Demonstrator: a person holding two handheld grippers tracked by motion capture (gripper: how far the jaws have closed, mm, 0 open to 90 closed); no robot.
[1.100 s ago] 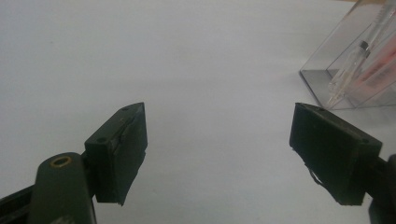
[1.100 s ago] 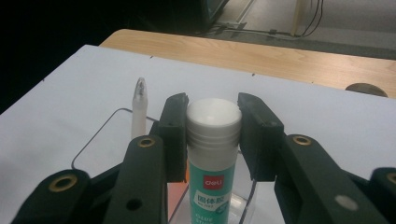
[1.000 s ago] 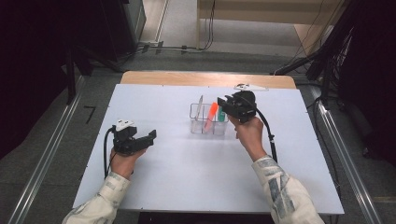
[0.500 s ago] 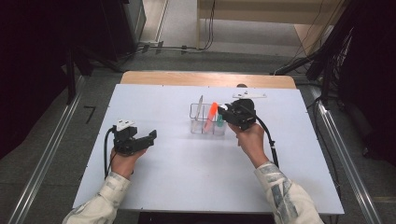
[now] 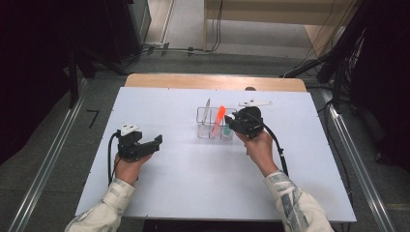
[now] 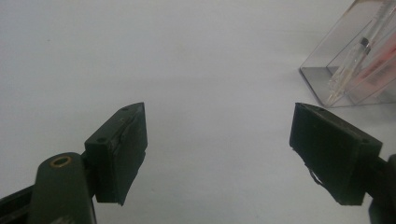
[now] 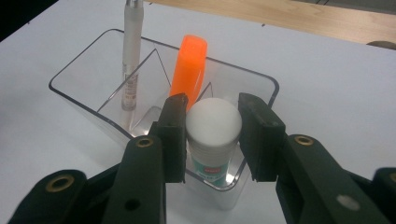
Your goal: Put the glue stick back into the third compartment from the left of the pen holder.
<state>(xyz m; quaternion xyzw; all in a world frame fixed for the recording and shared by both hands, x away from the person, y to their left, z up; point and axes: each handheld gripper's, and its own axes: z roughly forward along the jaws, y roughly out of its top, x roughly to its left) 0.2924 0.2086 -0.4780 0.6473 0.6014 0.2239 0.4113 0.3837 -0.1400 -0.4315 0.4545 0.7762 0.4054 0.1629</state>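
Observation:
A clear three-part organizer [image 5: 205, 130] [image 7: 70, 77] stands on the white table, right of centre. In its compartments lean a white pen [image 5: 207, 108] [image 7: 131, 46] and an orange marker [image 5: 220, 114] [image 7: 189, 65]. A white-capped stick with a teal label [image 5: 226, 129] [image 7: 213, 126] stands upright in the right compartment. My right gripper [image 5: 232, 122] [image 7: 212, 135] is shut on the stick's cap, a pad on each side. My left gripper [image 5: 155, 141] [image 6: 219, 149] rests at the table's left, open with nothing between its jaws, pointing toward the organizer [image 6: 327, 79].
A flat white part [image 5: 255, 103] lies behind the right gripper near the table's back edge. A wooden strip [image 5: 212, 81] runs along that far edge. Bare white tabletop [image 5: 193, 183] spreads between the two hands and toward the front.
My right gripper has come down and toward me, lowering the white-capped stick into the organizer's right compartment. The left gripper has not moved.

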